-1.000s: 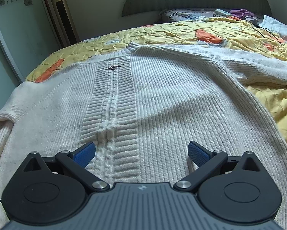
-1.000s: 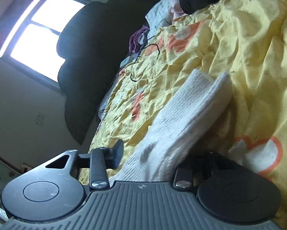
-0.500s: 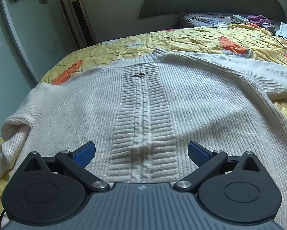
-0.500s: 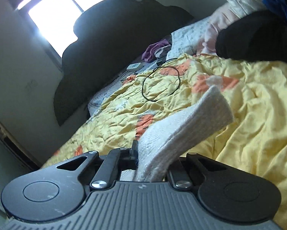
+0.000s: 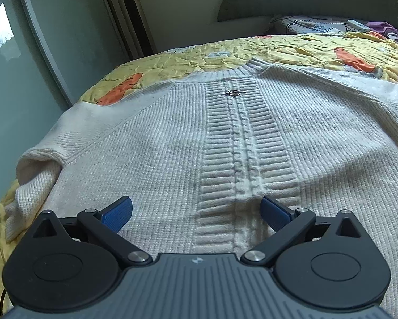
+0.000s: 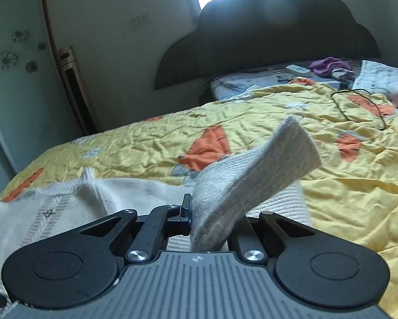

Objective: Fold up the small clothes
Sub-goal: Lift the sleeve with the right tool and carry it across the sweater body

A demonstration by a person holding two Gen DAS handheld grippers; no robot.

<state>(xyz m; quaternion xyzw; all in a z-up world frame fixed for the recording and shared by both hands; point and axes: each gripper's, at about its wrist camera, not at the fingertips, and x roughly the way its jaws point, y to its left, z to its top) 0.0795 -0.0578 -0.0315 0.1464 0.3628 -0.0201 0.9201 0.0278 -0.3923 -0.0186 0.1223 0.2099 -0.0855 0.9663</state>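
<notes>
Left wrist: left claw [image 5: 196, 214] wide over sweater [image 5: 172, 143] hem; right claw [image 6: 212, 215] clamps lifted sleeve cuff [image 6: 257, 164].

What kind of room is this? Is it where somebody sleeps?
Most likely a bedroom. A white sweater lies spread on a bed with a crumpled yellow bedspread. A dark padded headboard stands against the wall, and a pillow lies by it.
</notes>
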